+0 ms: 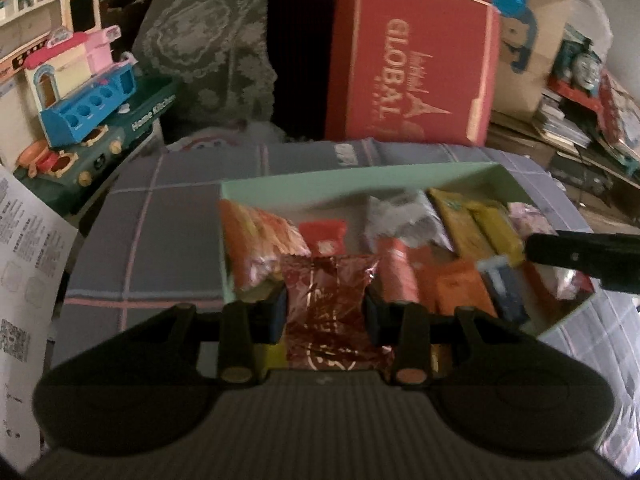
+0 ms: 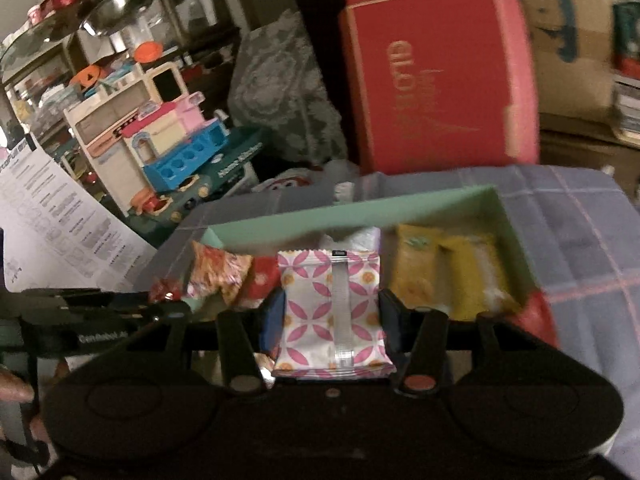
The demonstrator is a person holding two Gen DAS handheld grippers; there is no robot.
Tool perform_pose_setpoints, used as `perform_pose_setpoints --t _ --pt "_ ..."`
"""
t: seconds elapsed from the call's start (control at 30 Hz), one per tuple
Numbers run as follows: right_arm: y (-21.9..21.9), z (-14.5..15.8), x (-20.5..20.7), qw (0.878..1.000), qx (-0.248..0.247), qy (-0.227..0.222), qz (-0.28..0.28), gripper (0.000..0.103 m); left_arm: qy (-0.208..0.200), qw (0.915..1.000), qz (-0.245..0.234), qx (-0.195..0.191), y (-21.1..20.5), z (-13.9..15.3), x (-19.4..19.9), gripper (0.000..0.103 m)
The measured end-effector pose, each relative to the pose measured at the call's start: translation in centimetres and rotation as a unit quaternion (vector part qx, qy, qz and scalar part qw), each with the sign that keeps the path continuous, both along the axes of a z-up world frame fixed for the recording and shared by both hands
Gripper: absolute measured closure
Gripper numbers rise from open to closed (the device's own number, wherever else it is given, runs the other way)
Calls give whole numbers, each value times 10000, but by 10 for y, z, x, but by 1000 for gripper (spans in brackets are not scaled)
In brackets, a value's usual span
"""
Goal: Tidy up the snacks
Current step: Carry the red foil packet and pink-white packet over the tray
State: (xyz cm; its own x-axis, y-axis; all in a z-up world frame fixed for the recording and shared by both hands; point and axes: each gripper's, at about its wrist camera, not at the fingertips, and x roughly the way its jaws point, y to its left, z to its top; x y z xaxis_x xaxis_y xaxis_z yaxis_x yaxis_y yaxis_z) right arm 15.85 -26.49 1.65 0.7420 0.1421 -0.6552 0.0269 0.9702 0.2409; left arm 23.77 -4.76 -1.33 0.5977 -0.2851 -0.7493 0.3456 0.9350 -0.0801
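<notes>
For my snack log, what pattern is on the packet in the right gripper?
Pink petal lattice on white packet, clearest in right wrist view.

Gold lettering reading "GLOBAL" is running sideways down the red box [image 1: 412, 64], "Home Kitchen" is showing white on the green toy kitchen set [image 1: 154, 114], and the printed sheet's [image 1: 24, 272] text is staying too blurred to read.

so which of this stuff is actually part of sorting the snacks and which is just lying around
Part of the job:
- left gripper holding the red foil packet
- right gripper holding the pink patterned packet
- green box of snacks
- yellow packets

Lying about:
- red GLOBAL box
- toy kitchen
- printed sheet
</notes>
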Motion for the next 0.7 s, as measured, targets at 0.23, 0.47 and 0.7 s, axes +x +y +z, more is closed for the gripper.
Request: perform_pose_setpoints --t 0.23,0.47,0.7 --pt "34 -18 63 9994 71 224 254 53 123 9999 32 32 1 -18 33 66" --pt "51 -40 105 9986 77 389 338 53 360 9992 154 36 6 -47 67 66" --pt "48 -50 122 9987 118 453 212 53 338 9993 139 46 0 -58 96 66"
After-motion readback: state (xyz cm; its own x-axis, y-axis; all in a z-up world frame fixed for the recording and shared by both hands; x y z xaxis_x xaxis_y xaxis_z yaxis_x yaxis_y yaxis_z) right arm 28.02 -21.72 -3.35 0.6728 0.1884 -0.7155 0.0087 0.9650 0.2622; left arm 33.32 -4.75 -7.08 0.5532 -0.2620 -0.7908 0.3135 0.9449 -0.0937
